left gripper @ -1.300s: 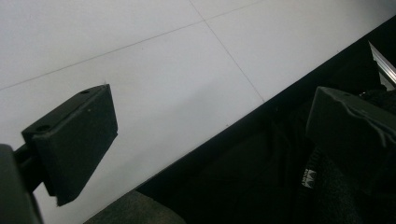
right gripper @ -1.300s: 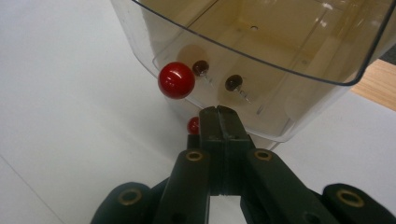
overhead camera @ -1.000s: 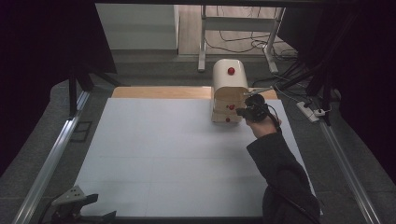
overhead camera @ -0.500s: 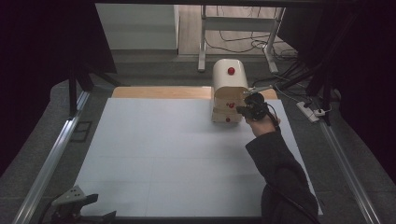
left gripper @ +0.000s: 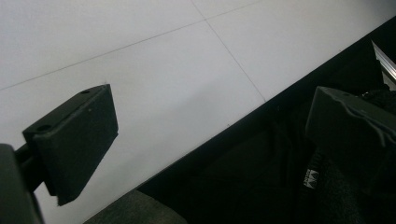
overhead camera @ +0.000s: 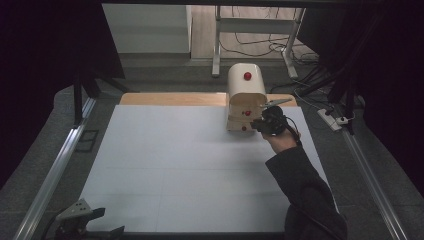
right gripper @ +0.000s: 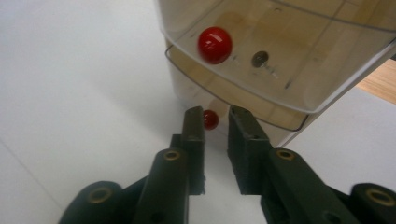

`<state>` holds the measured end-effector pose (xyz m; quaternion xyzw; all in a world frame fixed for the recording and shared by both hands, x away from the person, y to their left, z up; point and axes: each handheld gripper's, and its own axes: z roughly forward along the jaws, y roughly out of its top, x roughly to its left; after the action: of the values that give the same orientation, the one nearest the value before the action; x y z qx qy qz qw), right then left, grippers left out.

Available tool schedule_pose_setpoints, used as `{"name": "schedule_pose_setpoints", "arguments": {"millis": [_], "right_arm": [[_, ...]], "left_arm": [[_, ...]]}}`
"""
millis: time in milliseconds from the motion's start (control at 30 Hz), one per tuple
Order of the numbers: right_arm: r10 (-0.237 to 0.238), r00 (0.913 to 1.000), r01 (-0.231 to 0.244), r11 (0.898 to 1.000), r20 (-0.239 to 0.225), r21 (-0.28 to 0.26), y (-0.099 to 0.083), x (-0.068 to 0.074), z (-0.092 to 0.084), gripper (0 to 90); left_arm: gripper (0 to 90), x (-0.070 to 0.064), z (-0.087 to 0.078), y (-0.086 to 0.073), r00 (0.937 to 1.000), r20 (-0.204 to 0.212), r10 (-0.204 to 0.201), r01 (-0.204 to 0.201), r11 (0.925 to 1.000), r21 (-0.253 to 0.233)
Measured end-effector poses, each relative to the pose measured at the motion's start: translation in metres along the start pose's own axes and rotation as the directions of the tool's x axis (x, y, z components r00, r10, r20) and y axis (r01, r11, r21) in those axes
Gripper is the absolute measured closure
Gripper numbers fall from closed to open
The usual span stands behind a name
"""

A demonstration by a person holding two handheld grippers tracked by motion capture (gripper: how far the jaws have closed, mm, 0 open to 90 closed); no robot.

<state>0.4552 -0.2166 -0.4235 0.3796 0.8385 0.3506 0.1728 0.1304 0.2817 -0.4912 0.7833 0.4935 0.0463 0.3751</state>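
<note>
A cream box (overhead camera: 246, 95) with a rounded top stands at the far side of the white table (overhead camera: 165, 165). It has red knobs on its top (overhead camera: 247, 76) and on its front. In the right gripper view its front is two translucent drawer fronts, an upper one with a big red knob (right gripper: 215, 45) and a lower one with a small red knob (right gripper: 210, 119). My right gripper (right gripper: 215, 116) (overhead camera: 257, 125) points at the box front. Its jaws have just been opening, and the small knob sits between the fingertips with a gap beside it. My left gripper (overhead camera: 107, 221) (left gripper: 210, 126) lies at the near left table edge, open and holding nothing.
A wooden strip (overhead camera: 170, 99) runs along the table's far edge behind the box. Metal rails (overhead camera: 55, 170) flank the table on both sides. A power strip (overhead camera: 334, 120) and cables lie on the floor at the far right. A dark sleeve (overhead camera: 300, 185) reaches in from the bottom right.
The right hand has drawn back a little from the box front. The left gripper has not moved.
</note>
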Motion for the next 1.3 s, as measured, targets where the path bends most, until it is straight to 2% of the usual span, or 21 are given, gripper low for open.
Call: {"name": "schedule_pose_setpoints", "arguments": {"millis": [167,333,467,733,867,1133,1300], "right_arm": [[0.0,0.9997,0.0,1.0,-0.024,-0.014,-0.006,0.007,-0.006,65.1],[0.01,0.9989,-0.011,1.0,-0.046,-0.025,-0.015,0.016,-0.015,50.8],[0.0,0.9985,-0.001,1.0,-0.054,-0.02,-0.023,0.023,-0.021,38.6],[0.01,0.9961,-0.014,0.999,-0.088,-0.04,-0.038,0.038,-0.038,20.1],[0.011,0.9954,-0.015,0.999,-0.096,-0.047,-0.045,0.044,-0.044,14.7],[-0.008,0.9945,0.006,1.0,-0.104,-0.016,-0.064,0.056,-0.05,7.3],[-0.009,0.9935,0.007,1.0,-0.114,-0.017,-0.076,0.063,-0.056,2.3]], "left_arm": [[2.6,0.0,0.0,0.0,1.0,-0.001,0.0,0.0,1.0,0.001],[2.6,0.0,0.0,0.0,1.0,-0.001,0.0,0.0,1.0,0.001],[2.6,0.0,0.0,0.0,1.0,-0.002,0.001,-0.001,1.0,0.002],[2.6,0.0,0.0,0.0,1.0,-0.003,0.0,0.0,1.0,0.003],[2.7,0.0,0.0,0.0,1.0,-0.004,-0.001,0.001,1.0,0.003],[2.6,0.0,0.0,-0.001,1.0,-0.001,0.001,-0.001,1.0,0.0],[2.6,-0.001,0.0,-0.001,1.0,-0.001,0.004,-0.004,1.0,-0.002]]}}
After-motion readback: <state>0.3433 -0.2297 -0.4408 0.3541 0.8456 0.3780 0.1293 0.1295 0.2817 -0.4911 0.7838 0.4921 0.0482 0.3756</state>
